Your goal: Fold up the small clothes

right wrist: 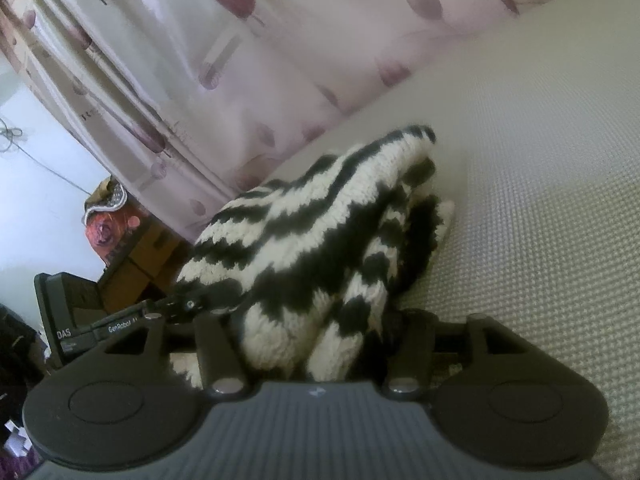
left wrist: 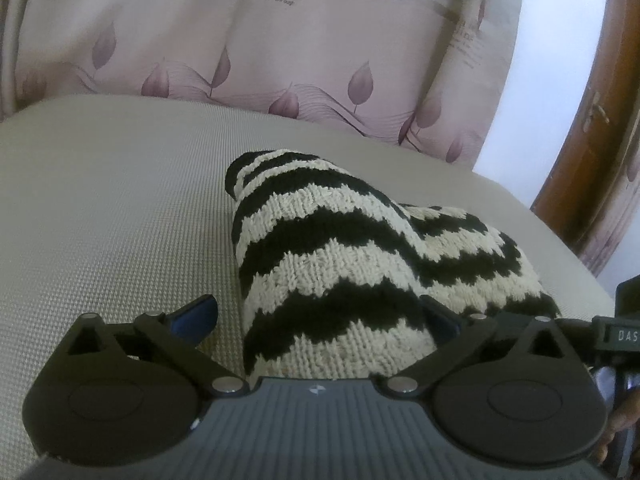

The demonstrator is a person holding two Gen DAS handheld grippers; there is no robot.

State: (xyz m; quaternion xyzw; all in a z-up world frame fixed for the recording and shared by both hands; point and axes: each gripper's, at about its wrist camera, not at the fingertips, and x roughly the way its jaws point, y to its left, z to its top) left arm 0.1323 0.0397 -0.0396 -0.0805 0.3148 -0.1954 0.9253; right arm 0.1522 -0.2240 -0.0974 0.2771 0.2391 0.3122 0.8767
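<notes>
Right now the black-and-cream striped knit garment (left wrist: 340,264) lies bunched on a beige woven cushion (left wrist: 112,208), with its near end drawn up into both tools. Seen from the left wrist, the left hand-held gripper (left wrist: 320,320) has its two fingers spread wide; the blue-tipped left finger (left wrist: 196,316) stands clear of the knit on the cushion side, while the other finger is mostly buried under the fabric's right edge, so the cloth fills the gap without being squeezed from both sides. Whether that finger presses anything I cannot tell. Seen from the right wrist, the right hand-held gripper (right wrist: 316,328) has the knit garment (right wrist: 320,232) heaped between its fingers, which stand close against the wad on either side and seem to pinch it, though the tips themselves are hidden by wool. The garment rises in a ridge away from this camera and ends in a striped cuff-like edge (right wrist: 416,136) resting on the cushion (right wrist: 540,200). Behind the cushion hangs a pale curtain with purple leaf prints (left wrist: 248,48), and a brown wooden door (left wrist: 592,128) shows at the far right of the left view. Part of the other tool, lettered "DAS", shows at the left edge (right wrist: 68,332) of the right view.
</notes>
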